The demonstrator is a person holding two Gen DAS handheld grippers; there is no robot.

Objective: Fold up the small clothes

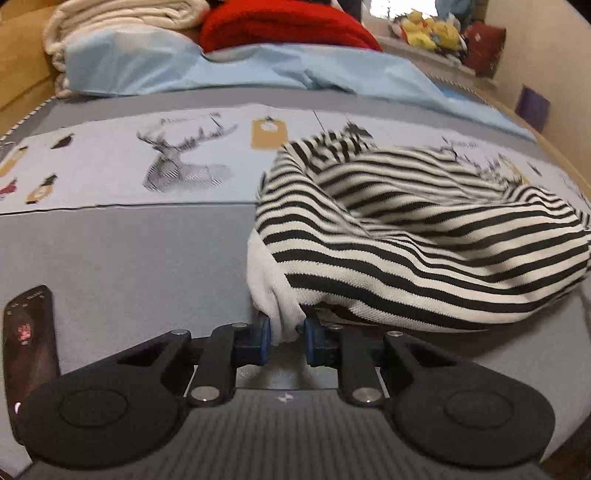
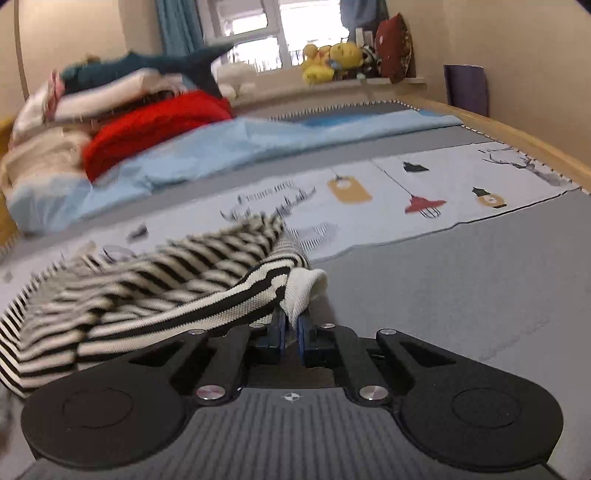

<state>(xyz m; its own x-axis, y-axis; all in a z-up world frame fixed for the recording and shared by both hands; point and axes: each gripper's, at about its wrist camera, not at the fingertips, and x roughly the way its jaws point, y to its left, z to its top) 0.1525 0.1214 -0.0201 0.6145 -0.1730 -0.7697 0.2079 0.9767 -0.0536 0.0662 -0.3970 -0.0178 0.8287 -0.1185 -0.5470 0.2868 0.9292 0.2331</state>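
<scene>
Black-and-white striped knit garment (image 1: 424, 236) lies bunched on the grey bed cover (image 1: 129, 258), at centre right of the left wrist view and at lower left of the right wrist view. Left gripper (image 1: 287, 338): jaws nearly closed, blue pads clamped on the garment's white hem (image 1: 271, 295) at lower centre. Right gripper (image 2: 291, 334): jaws almost fully closed, pinching a white hem corner (image 2: 303, 291) at frame centre. A dark phone (image 1: 29, 354) lies at lower left of the left view. Light blue sheet (image 1: 229, 70) and red knit (image 1: 288, 26) occupy the upper frame.

No legible text; bedspread (image 1: 110, 236) lettering blurred
</scene>
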